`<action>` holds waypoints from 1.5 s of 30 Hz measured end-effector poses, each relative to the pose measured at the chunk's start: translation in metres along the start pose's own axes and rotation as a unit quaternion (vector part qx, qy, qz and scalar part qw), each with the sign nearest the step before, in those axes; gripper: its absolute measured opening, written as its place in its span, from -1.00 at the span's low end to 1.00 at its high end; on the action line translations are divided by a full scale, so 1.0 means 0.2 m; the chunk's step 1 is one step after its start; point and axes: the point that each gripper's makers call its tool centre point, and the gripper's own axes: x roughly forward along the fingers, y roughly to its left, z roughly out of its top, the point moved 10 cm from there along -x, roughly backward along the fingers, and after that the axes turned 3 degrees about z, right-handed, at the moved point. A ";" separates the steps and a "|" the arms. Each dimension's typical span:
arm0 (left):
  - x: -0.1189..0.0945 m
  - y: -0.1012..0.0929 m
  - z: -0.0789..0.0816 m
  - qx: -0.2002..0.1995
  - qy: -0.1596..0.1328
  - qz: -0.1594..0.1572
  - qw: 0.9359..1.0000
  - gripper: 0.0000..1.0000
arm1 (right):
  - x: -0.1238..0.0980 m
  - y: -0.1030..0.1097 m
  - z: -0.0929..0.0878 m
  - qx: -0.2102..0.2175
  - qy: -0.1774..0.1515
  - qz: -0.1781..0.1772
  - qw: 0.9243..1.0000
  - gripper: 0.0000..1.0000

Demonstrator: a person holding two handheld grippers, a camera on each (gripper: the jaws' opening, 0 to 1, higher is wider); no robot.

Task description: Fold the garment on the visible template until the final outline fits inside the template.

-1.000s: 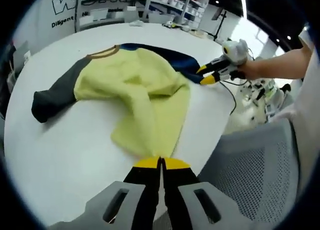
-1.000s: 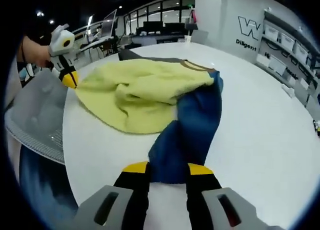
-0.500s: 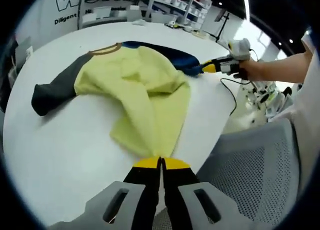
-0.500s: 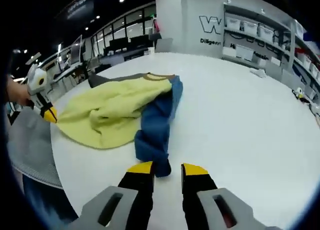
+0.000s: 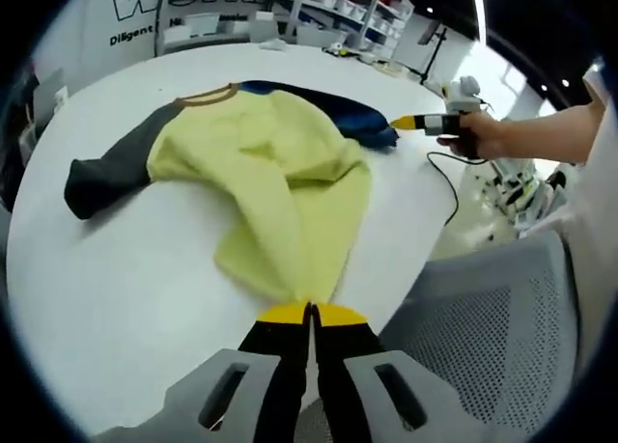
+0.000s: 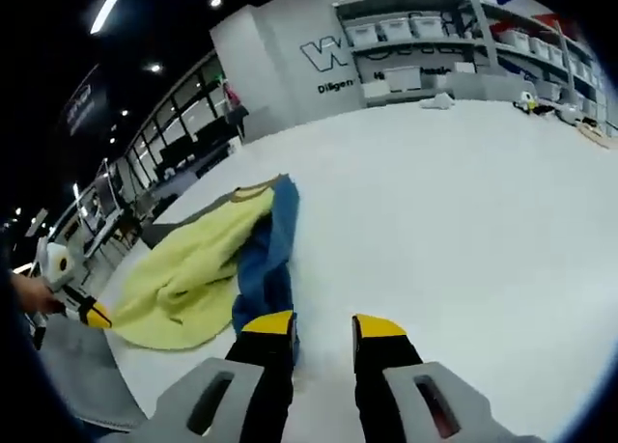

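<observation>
Meanwhile, a yellow sweatshirt [image 5: 280, 187] with one grey sleeve [image 5: 106, 178] and one blue sleeve [image 5: 352, 120] lies rumpled on a round white surface [image 5: 116, 289], its hem hanging toward the near edge. No template outline can be made out on the surface from either view.

At the hem, the left tool [image 5: 311, 315] has its yellow-tipped jaws pressed together on the yellow fabric at the garment's lowest point. Across the surface, seen in the right gripper view, the right tool [image 6: 323, 324] has its jaws parted with nothing between them; the end of the blue sleeve [image 6: 263, 289] lies just beside the left-hand jaw tip, slightly off the gap.

From the right tool, the blue sleeve runs away lengthwise toward the collar [image 6: 253, 187], so its long axis is roughly in line with the jaws. The right hand looks best placed for that sleeve, needing a small sideways shift to bring the cuff between the jaws. The grey sleeve lies well apart from both tools, on the far side of the body. Folding appears barely begun.
</observation>
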 end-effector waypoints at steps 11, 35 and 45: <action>0.00 0.00 -0.01 -0.003 0.002 0.003 1.000 -1.00 | 0.11 0.12 -0.09 -0.035 0.060 0.036 0.997 -0.57; -0.02 0.01 0.00 -0.009 -0.010 0.011 1.000 -1.00 | 0.10 0.19 -0.11 -0.179 0.108 0.024 0.978 -1.00; -0.02 0.01 0.00 -0.005 -0.010 0.011 1.000 -1.00 | 0.01 0.07 0.02 -0.227 0.100 -0.012 0.969 -1.00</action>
